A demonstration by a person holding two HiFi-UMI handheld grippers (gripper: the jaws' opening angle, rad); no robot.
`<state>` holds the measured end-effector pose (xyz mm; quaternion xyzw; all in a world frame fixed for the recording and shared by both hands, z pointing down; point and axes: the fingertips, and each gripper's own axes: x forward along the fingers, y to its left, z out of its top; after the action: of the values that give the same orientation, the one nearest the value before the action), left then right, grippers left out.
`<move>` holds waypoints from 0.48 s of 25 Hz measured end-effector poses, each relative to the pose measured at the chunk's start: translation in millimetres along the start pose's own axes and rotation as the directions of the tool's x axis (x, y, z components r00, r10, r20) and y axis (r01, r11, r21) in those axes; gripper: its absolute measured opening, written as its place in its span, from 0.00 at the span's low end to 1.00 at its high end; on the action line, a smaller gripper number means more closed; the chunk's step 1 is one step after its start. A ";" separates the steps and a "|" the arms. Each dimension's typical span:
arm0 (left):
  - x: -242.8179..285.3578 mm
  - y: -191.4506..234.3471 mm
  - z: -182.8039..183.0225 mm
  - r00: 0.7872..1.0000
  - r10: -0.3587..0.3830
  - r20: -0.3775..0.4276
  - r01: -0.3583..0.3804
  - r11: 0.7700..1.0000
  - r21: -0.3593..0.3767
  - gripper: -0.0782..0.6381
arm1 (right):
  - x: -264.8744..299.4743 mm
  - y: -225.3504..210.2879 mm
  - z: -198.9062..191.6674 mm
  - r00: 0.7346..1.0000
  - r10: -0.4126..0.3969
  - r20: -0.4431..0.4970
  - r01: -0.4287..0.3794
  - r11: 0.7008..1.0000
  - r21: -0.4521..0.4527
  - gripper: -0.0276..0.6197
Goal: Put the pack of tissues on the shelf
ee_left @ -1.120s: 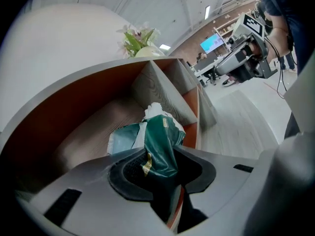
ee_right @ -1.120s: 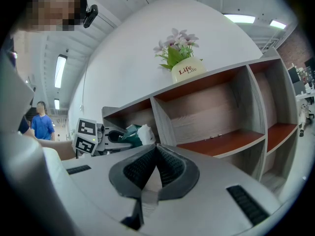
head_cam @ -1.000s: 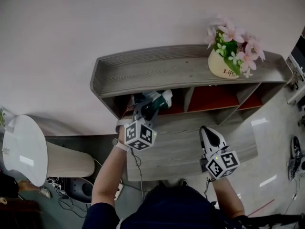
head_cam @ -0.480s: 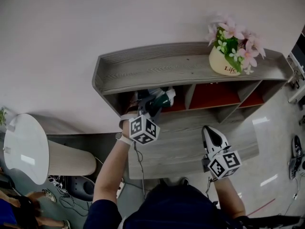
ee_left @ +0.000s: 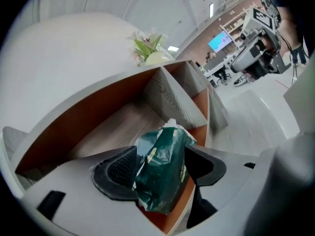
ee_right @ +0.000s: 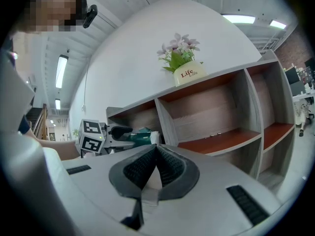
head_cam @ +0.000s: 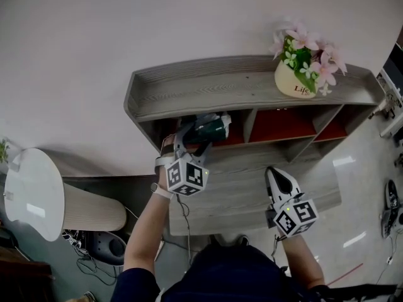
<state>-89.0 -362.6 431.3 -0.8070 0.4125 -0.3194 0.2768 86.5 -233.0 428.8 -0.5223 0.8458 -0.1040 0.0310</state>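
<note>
Pack of tissues point(head_cam: 212, 127): green soft film with a white end, in the shelf's point(head_cam: 208, 96) leftmost compartment at its front edge, between the left gripper's point(ee_left: 161, 156) jaws, which have just been opening and stand spread wide. It looks light, squashy and slightly slick, best pinched across its middle. Further right, the right gripper point(ee_right: 156, 151) is pressed together, empty. The shelf is grey wood-grain, with a flower pot point(head_cam: 296, 85) at the top board's right end.
</note>
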 end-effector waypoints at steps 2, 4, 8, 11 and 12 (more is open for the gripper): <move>-12.2 3.3 5.6 1.000 0.017 0.022 -0.016 0.999 -0.041 0.54 | -1.9 2.8 1.3 1.000 0.006 0.001 -0.006 1.000 -0.007 0.05; -24.6 6.6 12.0 0.998 0.034 0.048 -0.030 0.996 -0.080 0.54 | -2.3 5.0 5.7 1.000 0.011 0.008 -0.011 1.000 -0.017 0.05; -50.0 10.8 26.6 0.993 0.063 0.100 -0.046 0.986 -0.159 0.54 | -2.2 6.8 17.1 0.999 0.021 0.034 -0.020 0.999 -0.034 0.05; -72.2 6.8 37.2 0.987 0.073 0.141 -0.038 0.972 -0.234 0.54 | -5.9 8.7 22.9 0.999 0.025 0.045 -0.023 0.999 -0.041 0.05; -79.1 5.2 40.4 0.985 0.077 0.154 -0.036 0.966 -0.257 0.53 | -6.3 8.8 24.6 0.999 0.025 0.048 -0.023 0.999 -0.040 0.05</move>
<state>-97.5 -291.2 379.0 -0.8469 0.4487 -0.1890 0.2135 85.6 -227.1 402.7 -0.5149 0.8530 -0.0742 0.0423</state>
